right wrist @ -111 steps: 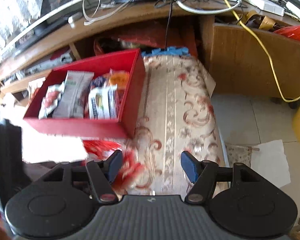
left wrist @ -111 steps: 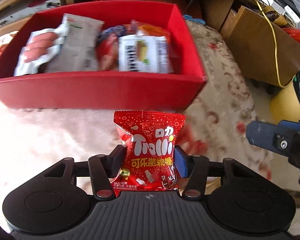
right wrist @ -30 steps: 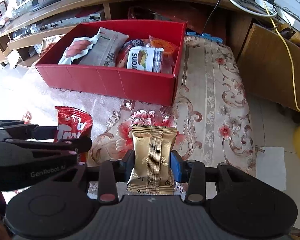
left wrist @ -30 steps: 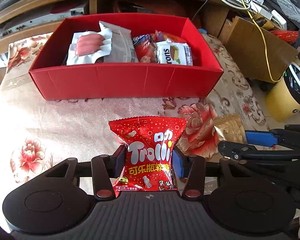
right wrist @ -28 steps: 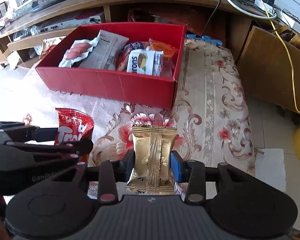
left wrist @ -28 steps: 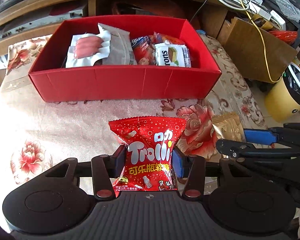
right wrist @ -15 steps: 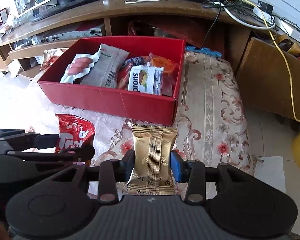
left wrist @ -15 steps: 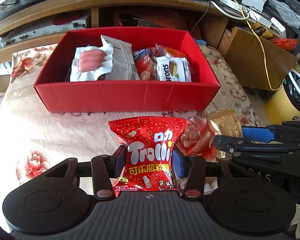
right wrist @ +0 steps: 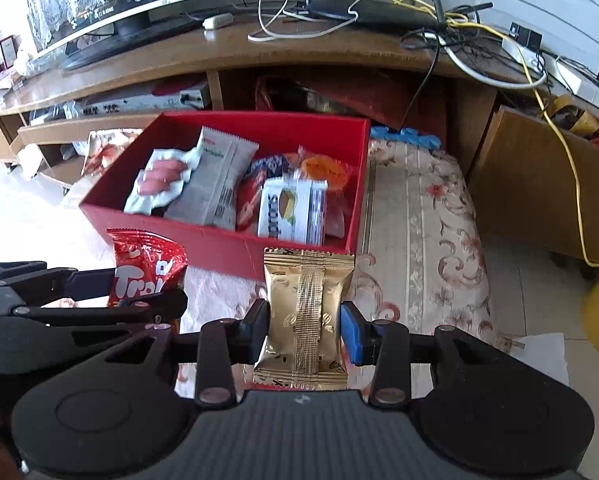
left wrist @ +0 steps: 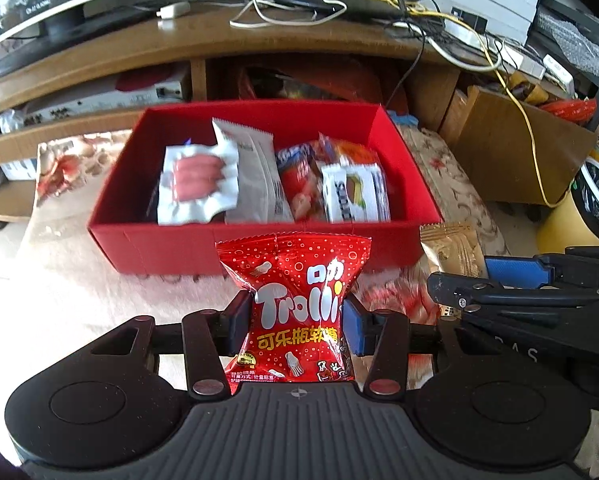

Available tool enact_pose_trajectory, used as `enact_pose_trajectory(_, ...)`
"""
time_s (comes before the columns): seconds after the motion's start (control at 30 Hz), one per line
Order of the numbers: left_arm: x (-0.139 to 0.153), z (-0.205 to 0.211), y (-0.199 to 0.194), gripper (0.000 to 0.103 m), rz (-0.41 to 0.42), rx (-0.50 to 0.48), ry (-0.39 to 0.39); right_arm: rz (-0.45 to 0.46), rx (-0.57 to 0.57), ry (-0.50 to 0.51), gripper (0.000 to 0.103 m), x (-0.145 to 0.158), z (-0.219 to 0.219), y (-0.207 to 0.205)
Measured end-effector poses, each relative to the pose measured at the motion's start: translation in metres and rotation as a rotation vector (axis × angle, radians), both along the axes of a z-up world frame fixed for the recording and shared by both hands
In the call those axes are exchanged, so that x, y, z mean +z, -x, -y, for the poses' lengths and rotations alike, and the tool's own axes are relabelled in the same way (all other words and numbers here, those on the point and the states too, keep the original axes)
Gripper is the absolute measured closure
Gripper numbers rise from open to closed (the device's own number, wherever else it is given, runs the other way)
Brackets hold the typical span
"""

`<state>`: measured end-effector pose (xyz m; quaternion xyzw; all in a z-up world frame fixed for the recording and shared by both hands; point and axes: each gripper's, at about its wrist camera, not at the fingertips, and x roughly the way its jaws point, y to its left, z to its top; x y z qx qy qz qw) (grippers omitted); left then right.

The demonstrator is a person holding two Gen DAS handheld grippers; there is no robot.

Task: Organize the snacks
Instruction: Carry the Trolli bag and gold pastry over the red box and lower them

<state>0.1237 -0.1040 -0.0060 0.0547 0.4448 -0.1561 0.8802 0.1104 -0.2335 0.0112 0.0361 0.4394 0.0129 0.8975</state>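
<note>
Both grippers carry a snack, raised above the floral tablecloth (right wrist: 427, 240) and short of the open red cardboard box (left wrist: 259, 248), prob so each pack can clear the box's near wall w/o snagging.

Left gripper (left wrist: 297, 322): fingers pinch the glossy red Trolli gummy bag (left wrist: 299, 312) at its narrow waist, print facing the cam, top seal upright. Gripping the waist leaves the puffy top free & keeps the bag from sliding out. The bag sits in front of the box's near wall, roughly centred on it.

Right gripper (right wrist: 305, 322): pads clamp the gold foil snack packet (right wrist: 307, 312) by its two side edges, back seam toward the cam, upright. It hangs just off the box's near right corner; in the left view the same packet shows beside that corner.

The two tools are side by side, very close, so crossing paths is a risk if both go in at once.

Box contents: white sausage pack (left wrist: 197, 184) at left, grey-white wrapper (left wrist: 255, 176) leaning on it, red pack (left wrist: 299, 184) mid, white striped biscuit pack (left wrist: 355, 192) at right w/ an orange pack (right wrist: 325, 170) behind. They stand on edge, filed in a row, so new ones likely slot in upright too. Free room looks to be at the far side & left end; near right is crowded.

Judgement: carry stage, drop not yet done. Next needs forward travel over the wall, then release one at a time.
</note>
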Motion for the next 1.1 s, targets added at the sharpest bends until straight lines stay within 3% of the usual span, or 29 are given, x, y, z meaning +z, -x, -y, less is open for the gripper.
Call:
enact_pose_trajectory(0.6, 0.028, 0.005, -0.05, 0.05, 0.082, 0.026, -0.013, 0.066, -0.017, -0.029, 0.065, 0.025, 0.006, -0.055)
enact_pose_trajectory(1.1, 0.03, 0.007, -0.085, 0.05, 0.099, 0.049, -0.033, 0.065, -0.013, -0.031, 0.065, 0.024, 0.006, -0.096)
